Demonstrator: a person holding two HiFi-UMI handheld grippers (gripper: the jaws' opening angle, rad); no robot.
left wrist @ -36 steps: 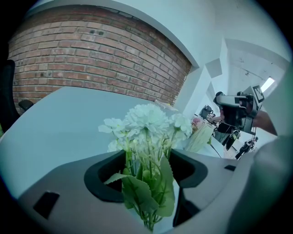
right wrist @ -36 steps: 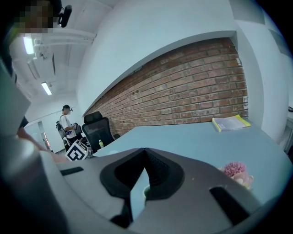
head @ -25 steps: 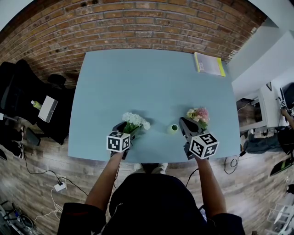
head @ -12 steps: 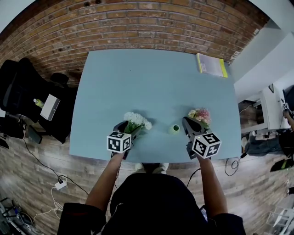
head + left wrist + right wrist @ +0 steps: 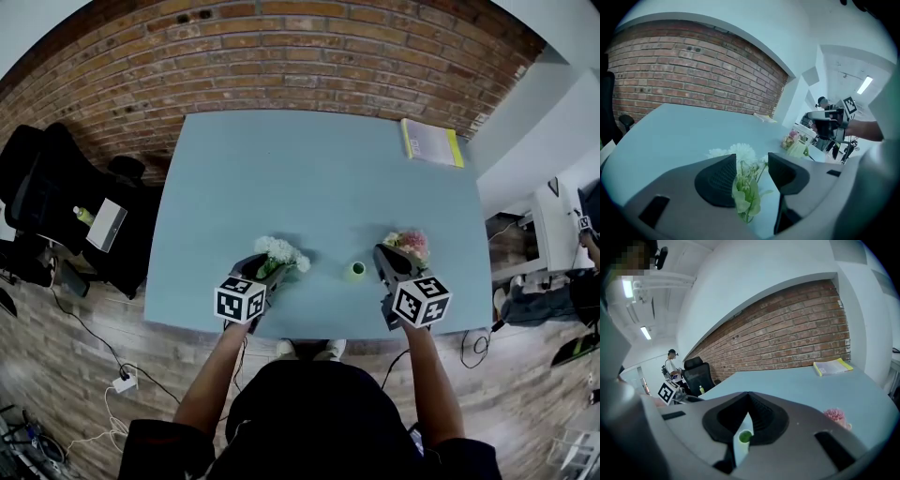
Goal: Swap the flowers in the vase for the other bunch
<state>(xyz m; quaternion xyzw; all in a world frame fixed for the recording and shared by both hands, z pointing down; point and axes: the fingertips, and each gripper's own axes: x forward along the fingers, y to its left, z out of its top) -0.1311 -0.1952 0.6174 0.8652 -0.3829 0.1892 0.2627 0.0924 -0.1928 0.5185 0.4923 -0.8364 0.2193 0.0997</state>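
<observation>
My left gripper sits at the near edge of the pale blue table, angled downward, with the white flowers straight ahead of it. Its jaws have just been closing in around the bunch. The green stems and leaves stand between the pads, and the leaves brush the left-hand pad. A thin strip of table shows between the stems and the other pad, so I read the jaws as narrowed but not pressing from both sides. The white blooms poke out just past the jaw tips.

My right gripper is fully closed with nothing in it. Its tips meet, and through the small wedge below them I see the green mouth of the vase. The vase stands upright and empty near the table's front edge, between the two grippers and closer to the right one. The pink flowers rest on the table just beyond the right gripper — to the right of the vase and well apart from the white bunch.

Further back, a yellow-edged book lies at the far right corner of the table, close to the brick wall. A black office chair stands off the table's left side.
</observation>
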